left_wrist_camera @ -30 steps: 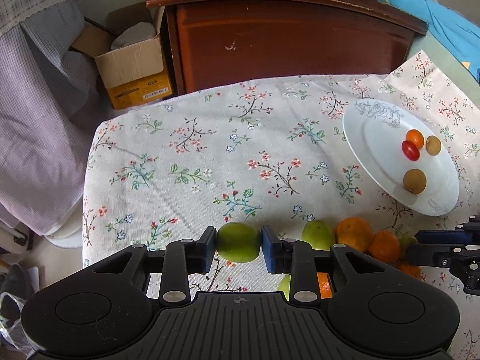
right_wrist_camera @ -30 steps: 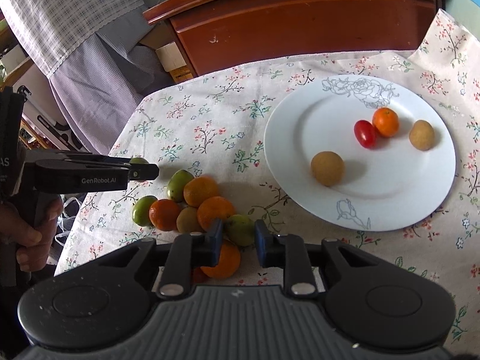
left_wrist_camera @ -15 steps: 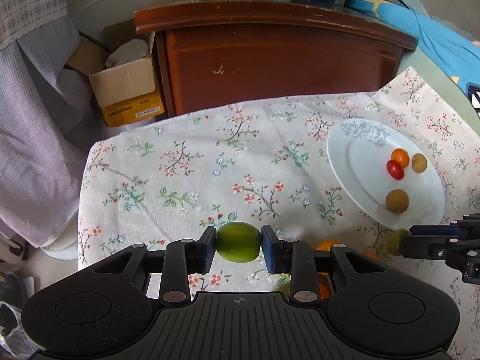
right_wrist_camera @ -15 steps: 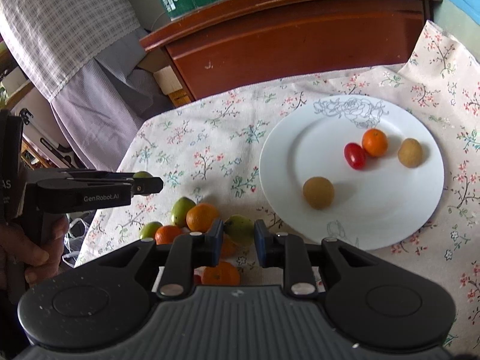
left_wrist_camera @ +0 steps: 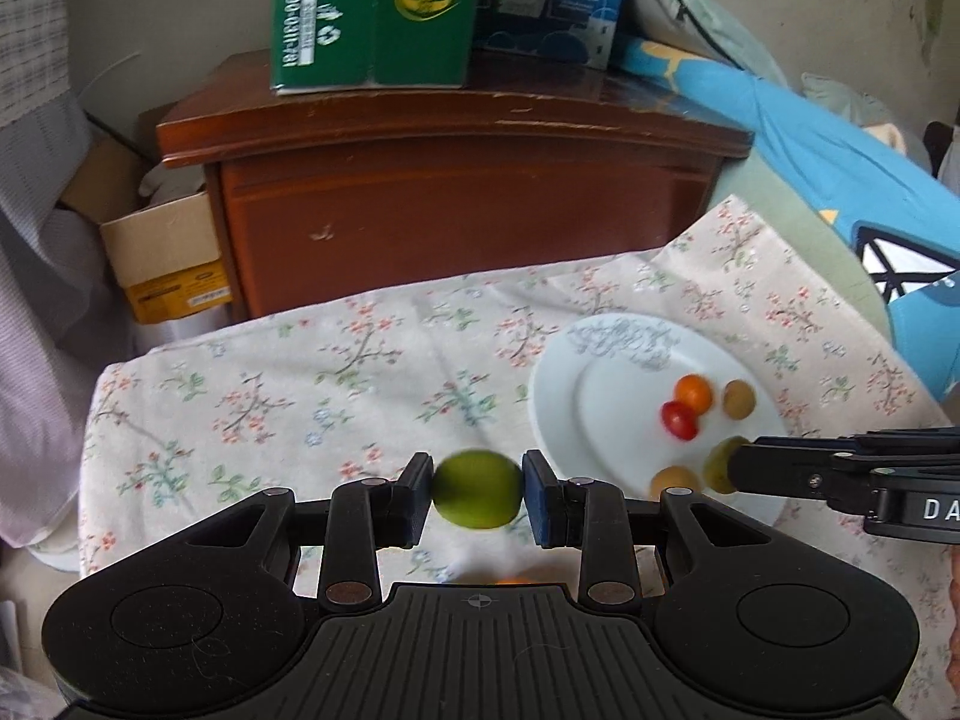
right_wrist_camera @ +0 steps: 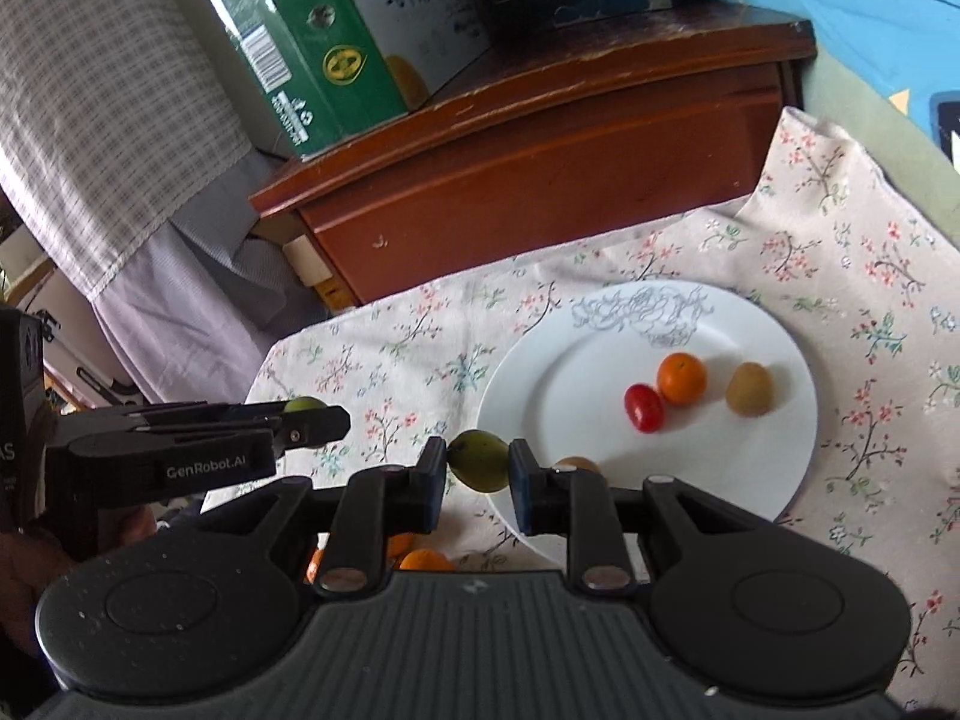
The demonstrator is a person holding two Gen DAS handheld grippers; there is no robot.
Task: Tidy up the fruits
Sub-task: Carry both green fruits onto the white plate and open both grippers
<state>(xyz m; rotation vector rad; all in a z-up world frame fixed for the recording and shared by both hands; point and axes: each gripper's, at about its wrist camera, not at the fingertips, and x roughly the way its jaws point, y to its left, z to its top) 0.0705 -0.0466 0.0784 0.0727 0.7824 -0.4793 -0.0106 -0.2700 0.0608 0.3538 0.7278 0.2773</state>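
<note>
My left hand-held gripper (left_wrist_camera: 477, 489) pinches a round green fruit (left_wrist_camera: 477, 489) between its blue pads, clear of the table (left_wrist_camera: 252, 396), which is covered with a flowered cloth. My right hand-held gripper (right_wrist_camera: 478, 461) pinches a smaller, olive-green fruit (right_wrist_camera: 478, 461) in the same way, and in its own view that fruit hangs over the near left rim of the white plate (right_wrist_camera: 774, 468). In the left wrist view the right one reaches in from the right edge, its fruit showing at the tip over the plate's near part.

The plate lies on the right side of the table with a grey rose drawn on its far rim. On it sit a small orange citrus (right_wrist_camera: 681, 379), a red cherry tomato (right_wrist_camera: 643, 408) touching it on the near left, a brownish-yellow fruit (right_wrist_camera: 749, 389) just to the right, and another brown fruit (right_wrist_camera: 577, 464) at the near side, mostly hidden behind my right finger.

Under the right one's body a few orange fruits (right_wrist_camera: 423, 558) peek out on the cloth. Beyond the table stands a dark wooden cabinet (left_wrist_camera: 468, 216) bearing a green carton (left_wrist_camera: 372, 12).
</note>
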